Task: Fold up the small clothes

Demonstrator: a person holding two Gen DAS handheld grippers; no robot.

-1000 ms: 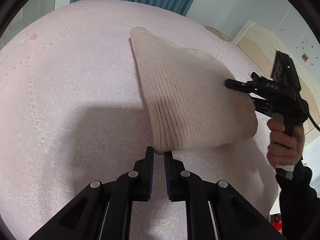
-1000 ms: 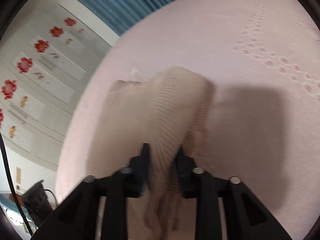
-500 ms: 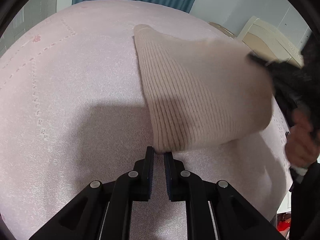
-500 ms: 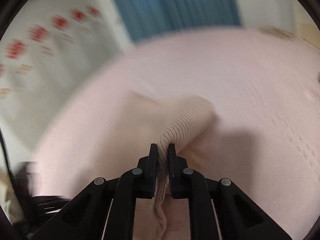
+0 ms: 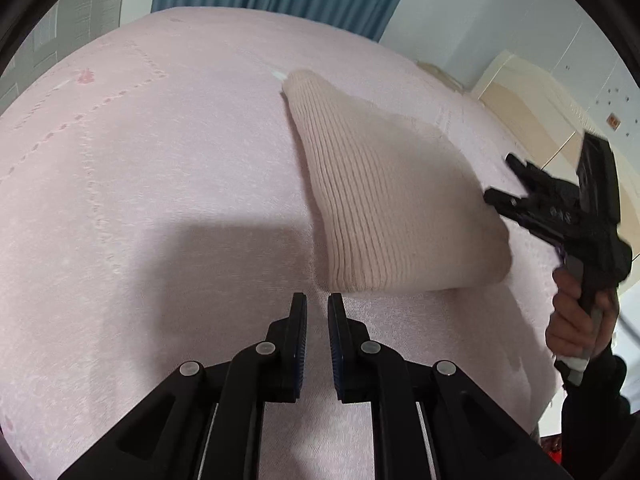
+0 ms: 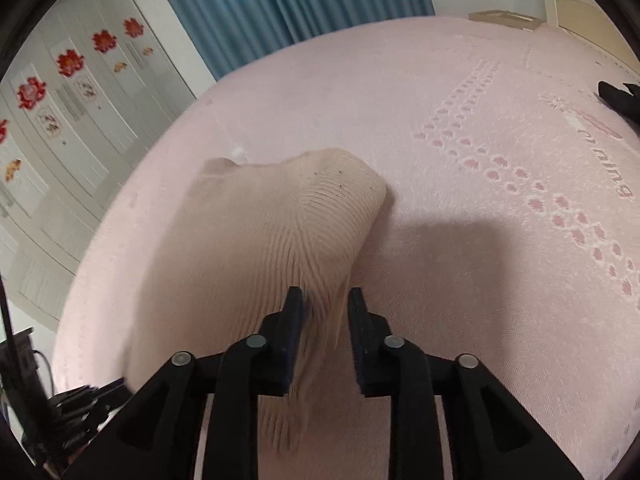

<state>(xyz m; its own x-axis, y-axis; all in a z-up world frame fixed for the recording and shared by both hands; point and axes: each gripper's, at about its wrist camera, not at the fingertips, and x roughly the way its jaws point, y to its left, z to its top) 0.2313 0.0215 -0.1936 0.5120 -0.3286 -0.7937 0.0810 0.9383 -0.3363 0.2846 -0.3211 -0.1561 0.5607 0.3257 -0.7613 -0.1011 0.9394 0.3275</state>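
The beige ribbed knit garment [image 5: 396,208] lies folded on the pink bedspread [image 5: 140,200]. The left gripper [image 5: 317,312], pinched narrow, holds nothing. The right gripper [image 6: 325,312] is opening, fabric between its jaws. Blue curtain [image 6: 280,4] hangs at twelve o'clock.

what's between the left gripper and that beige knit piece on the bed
Nothing visible. The left gripper sits just short of the near corner of the beige knit garment, with only bare pink bedspread in the gap. The right gripper, its jaws opening, has the garment's other edge between them.
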